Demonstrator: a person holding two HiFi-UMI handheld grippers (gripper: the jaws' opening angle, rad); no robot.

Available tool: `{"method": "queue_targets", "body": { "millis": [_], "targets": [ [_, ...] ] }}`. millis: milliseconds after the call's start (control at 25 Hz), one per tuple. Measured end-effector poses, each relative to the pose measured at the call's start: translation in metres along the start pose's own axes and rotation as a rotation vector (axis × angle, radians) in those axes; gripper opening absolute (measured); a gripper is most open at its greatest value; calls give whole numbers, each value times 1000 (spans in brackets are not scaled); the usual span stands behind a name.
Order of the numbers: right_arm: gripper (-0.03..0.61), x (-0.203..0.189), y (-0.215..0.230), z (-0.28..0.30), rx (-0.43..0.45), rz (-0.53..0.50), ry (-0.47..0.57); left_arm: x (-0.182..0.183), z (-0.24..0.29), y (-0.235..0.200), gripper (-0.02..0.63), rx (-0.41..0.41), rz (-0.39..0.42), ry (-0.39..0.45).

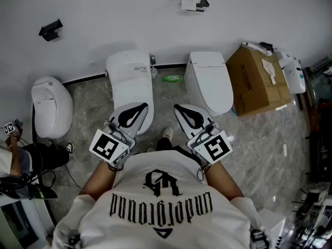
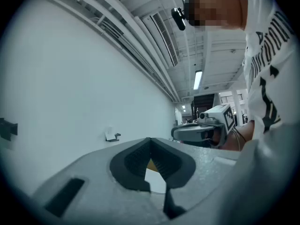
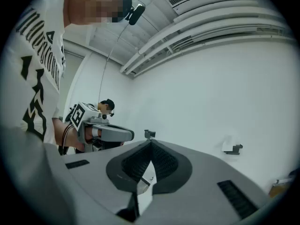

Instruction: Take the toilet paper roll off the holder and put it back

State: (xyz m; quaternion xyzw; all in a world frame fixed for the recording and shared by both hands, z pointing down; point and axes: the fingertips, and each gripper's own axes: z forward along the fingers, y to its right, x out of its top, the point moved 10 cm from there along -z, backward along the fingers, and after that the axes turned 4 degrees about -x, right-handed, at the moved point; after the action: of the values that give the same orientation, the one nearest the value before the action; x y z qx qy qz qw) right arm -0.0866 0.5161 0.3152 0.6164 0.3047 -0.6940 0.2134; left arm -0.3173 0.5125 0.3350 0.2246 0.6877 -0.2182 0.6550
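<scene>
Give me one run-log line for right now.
left gripper shut, empty | right gripper shut, empty | roll on wall holder, untouched

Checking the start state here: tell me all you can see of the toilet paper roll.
The roll is white and looks like paper. It is mounted on a small dark holder fixed to the plain white wall, above the right-hand toilet in the head view. Only the holder touches it. It is small in every view, so its core and how full it is cannot be told.
</scene>
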Motion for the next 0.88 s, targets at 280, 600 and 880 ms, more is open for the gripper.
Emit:
{"method": "queue_targets", "body": {
  "millis": [280, 600, 880],
  "targets": [
    [14, 0, 5, -1, 1, 4, 31, -2, 4, -7, 14, 3, -5, -1],
    [14, -14, 39, 2, -25, 23, 28, -5, 38, -18, 14, -7, 6, -12],
    [14, -27, 94, 9, -18, 30, 33, -13, 94, -35, 14, -27, -7, -38]
  ]
}}
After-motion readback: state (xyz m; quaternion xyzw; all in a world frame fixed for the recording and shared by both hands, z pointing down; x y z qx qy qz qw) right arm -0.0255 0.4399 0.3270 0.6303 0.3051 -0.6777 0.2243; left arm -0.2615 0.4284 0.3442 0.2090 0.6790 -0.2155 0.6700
